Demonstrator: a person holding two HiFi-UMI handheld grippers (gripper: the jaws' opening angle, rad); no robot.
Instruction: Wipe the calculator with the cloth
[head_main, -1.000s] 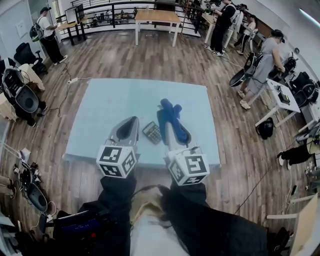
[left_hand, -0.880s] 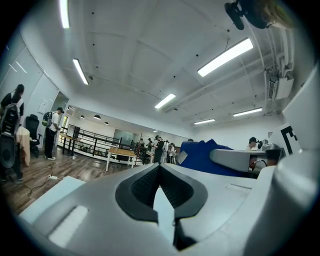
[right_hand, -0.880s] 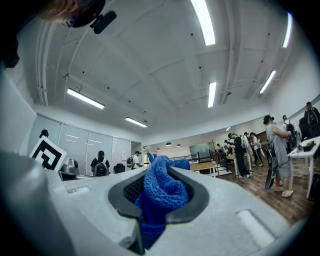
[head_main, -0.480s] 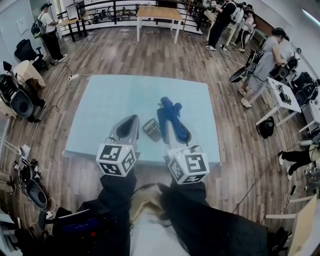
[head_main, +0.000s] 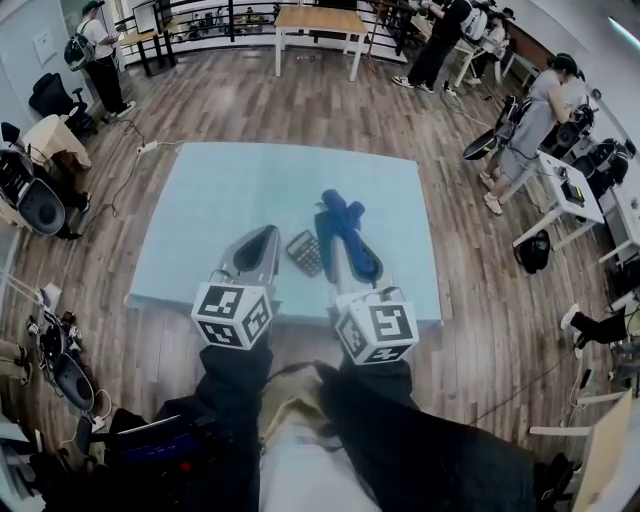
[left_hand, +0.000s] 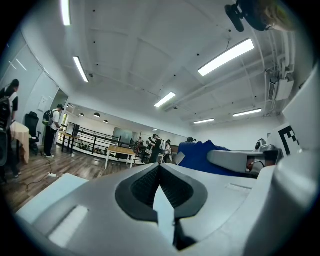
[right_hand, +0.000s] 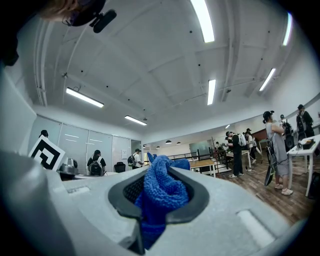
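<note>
Gripping the blue cloth (head_main: 342, 222), the right gripper (right_hand: 159, 200) sits just right of the calculator (head_main: 304, 253) on the near surface (head_main: 220, 200), while the left gripper (left_hand: 160, 187) is closed on nothing, so wiping apparently remains undone.

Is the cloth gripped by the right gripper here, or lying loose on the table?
Gripped: in its own view the right gripper is shut on the blue cloth.

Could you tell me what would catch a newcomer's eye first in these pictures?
Probably the blue cloth, clamped in the right gripper over the pale blue table. Next, the dark calculator lying on the table between the two grippers; the left gripper is shut and empty.
</note>
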